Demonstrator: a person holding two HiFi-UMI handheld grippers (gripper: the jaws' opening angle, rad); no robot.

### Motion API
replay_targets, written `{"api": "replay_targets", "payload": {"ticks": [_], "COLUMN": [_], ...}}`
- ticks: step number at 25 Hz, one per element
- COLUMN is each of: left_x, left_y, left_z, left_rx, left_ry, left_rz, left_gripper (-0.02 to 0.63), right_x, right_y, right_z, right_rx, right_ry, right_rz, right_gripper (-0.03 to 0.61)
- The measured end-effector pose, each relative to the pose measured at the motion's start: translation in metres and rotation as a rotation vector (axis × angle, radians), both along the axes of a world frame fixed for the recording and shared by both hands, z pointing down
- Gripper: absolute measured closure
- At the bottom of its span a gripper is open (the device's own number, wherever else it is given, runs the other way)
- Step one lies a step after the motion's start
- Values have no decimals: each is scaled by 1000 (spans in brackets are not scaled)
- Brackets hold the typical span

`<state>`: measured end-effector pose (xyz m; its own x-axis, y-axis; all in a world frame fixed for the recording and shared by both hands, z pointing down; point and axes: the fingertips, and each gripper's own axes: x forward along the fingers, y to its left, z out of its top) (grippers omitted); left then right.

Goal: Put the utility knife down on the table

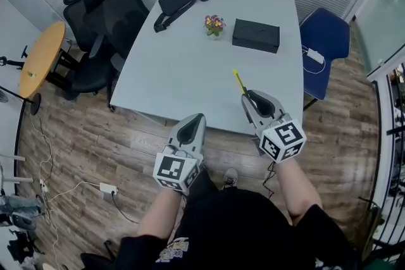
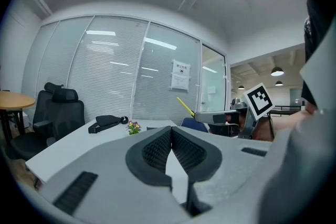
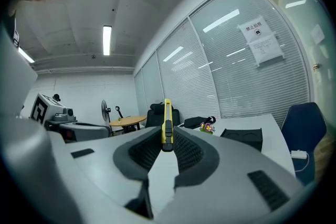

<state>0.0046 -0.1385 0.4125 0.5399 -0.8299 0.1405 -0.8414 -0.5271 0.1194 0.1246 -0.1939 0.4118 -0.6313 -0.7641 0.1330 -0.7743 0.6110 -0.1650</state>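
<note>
A slim yellow utility knife (image 1: pixel 238 81) sticks out forward from my right gripper (image 1: pixel 250 96), which is shut on its near end and held over the near right part of the white table (image 1: pixel 183 66). In the right gripper view the utility knife (image 3: pixel 167 124) stands upright between the dark pads, its far end pointing up and away. My left gripper (image 1: pixel 192 125) hovers at the table's near edge, shut with nothing between its pads (image 2: pixel 157 150). The left gripper view shows the yellow knife (image 2: pixel 185 107) and the right gripper's marker cube at the right.
On the far side of the table lie a black pouch (image 1: pixel 179 3), a small pot of flowers (image 1: pixel 214 24) and a black box (image 1: pixel 255 35). Black office chairs (image 1: pixel 101 22) stand at the left, a blue chair (image 1: pixel 326 41) at the right, a round wooden table (image 1: pixel 42 57) far left.
</note>
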Motion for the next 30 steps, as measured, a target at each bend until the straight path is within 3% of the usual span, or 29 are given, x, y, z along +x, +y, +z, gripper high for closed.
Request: {"api": "replay_targets", "payload": {"ticks": [17, 30], "left_x": [-35, -55], "left_y": [-90, -133], "left_z": [21, 59], "left_rx": [-30, -84], "left_ry": [24, 14], "left_rz": [160, 269], "left_gripper": [609, 608], "right_x": [-50, -80], "right_y": [-87, -146], "right_z": [32, 96], "right_rx": [-56, -178], "right_ry": [64, 141], "right_rz": [94, 148], "right_gripper": [508, 508]}}
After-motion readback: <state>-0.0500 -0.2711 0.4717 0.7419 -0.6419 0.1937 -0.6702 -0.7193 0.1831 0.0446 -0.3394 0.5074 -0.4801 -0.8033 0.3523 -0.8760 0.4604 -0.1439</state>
